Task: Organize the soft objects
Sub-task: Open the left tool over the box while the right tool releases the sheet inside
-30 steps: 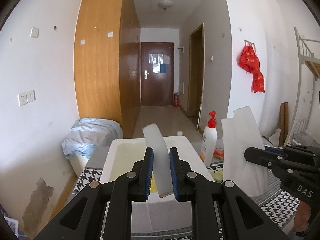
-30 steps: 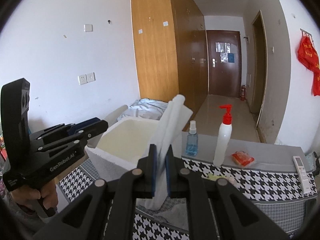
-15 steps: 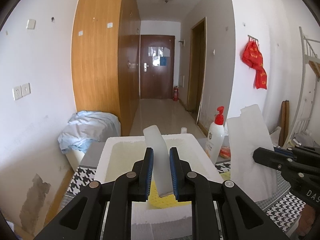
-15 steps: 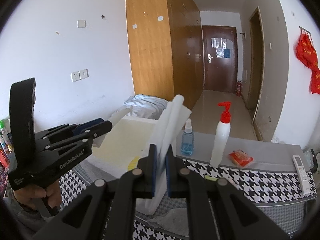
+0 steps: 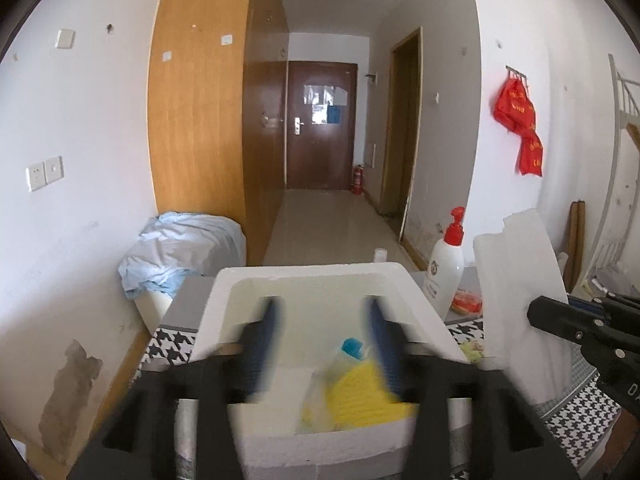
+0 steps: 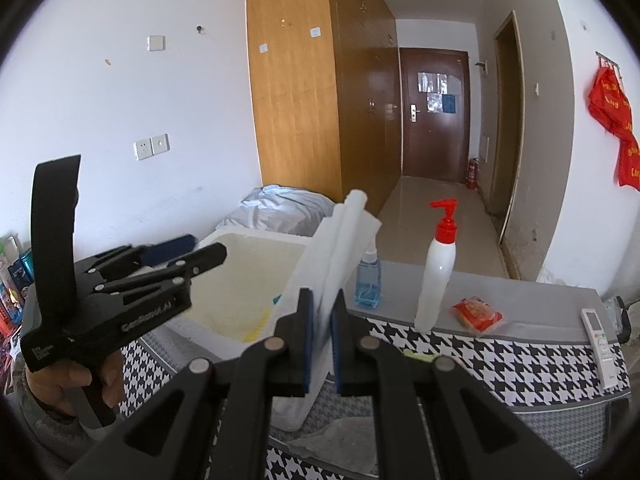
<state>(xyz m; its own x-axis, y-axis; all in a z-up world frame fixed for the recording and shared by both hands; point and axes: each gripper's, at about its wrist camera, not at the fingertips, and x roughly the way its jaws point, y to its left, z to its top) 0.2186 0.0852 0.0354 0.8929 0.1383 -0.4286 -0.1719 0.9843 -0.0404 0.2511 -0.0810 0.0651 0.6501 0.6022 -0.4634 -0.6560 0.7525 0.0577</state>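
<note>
White walls, a wooden wardrobe [image 5: 200,120] and a brown door [image 5: 322,124] at the end of the hallway frame a tabletop [image 6: 500,356] under a houndstooth cloth. On it sits a white foam box [image 5: 316,284] with a yellow cloth [image 5: 360,396] and a small blue item [image 5: 352,346] lying inside. Over the box the left gripper [image 5: 324,336] hangs with its jaws spread wide and nothing between them, while just beside it the right gripper [image 6: 321,332] has its jaws pinched on an upright white foam sheet [image 6: 340,248], near a red-capped pump bottle [image 6: 438,268].
</note>
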